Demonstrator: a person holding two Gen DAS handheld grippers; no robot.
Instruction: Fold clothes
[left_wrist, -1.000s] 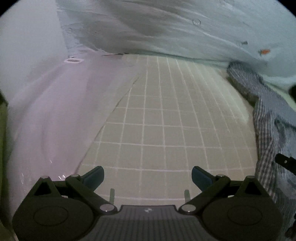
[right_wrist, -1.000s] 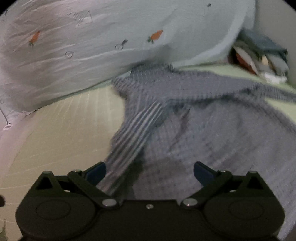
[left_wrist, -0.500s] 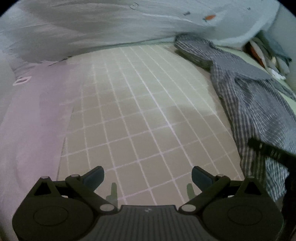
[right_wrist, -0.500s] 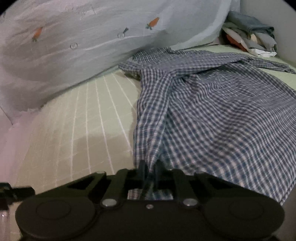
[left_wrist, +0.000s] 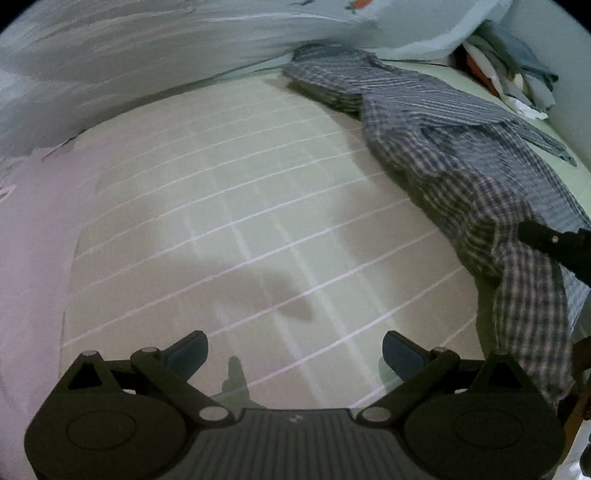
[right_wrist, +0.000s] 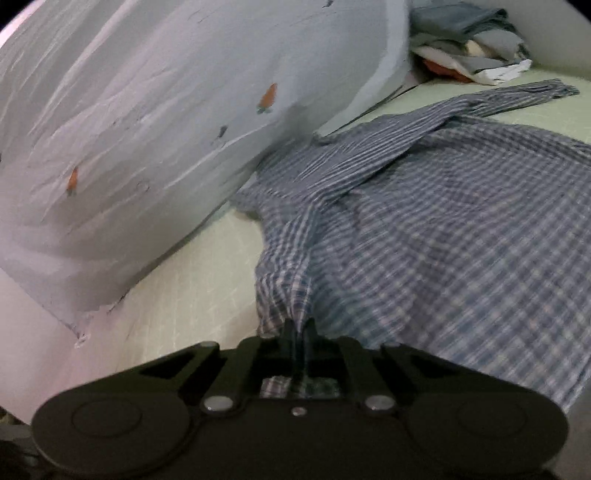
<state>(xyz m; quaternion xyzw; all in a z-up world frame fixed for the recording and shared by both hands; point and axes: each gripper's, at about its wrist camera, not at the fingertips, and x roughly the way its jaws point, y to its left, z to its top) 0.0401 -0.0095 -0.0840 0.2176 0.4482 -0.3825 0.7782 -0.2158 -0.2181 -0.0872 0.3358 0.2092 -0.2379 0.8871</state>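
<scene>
**Shirt pinched in my right gripper, left gripper spread over the bed**

Shirt (right_wrist: 424, 236) fabric, blue and white check, lies rumpled across the right side of the bed (left_wrist: 258, 206), on a pale green sheet with thin white grid lines. My right gripper (right_wrist: 299, 328) has its 2 fingers pressed together on a bunched fold at the shirt's near left edge, and the cloth rises from the sheet into that pinch. A strip of the same check shows behind the fingers, inside the gripper's frame. From the left wrist view the shirt (left_wrist: 461, 158) runs from the far edge of the bed down toward the near right corner, and a dark part of the right gripper (left_wrist: 554, 243) pokes in at the right edge, over the cloth.

My left gripper (left_wrist: 295, 350) is spread wide, its 2 blue-tipped fingers well apart and holding nothing. It hangs over bare sheet near the left side of the bed, well apart from the shirt, and casts a shadow on the grid ahead of it.

1 long sleeve (right_wrist: 498, 99) stretches toward the far right corner of the bed. A big pale blue pillow (right_wrist: 166, 129) with small carrot prints leans along the far edge, touching the shirt's collar end. A pile of folded clothes (right_wrist: 469, 48) sits in the far right corner, beside the pillow.
</scene>
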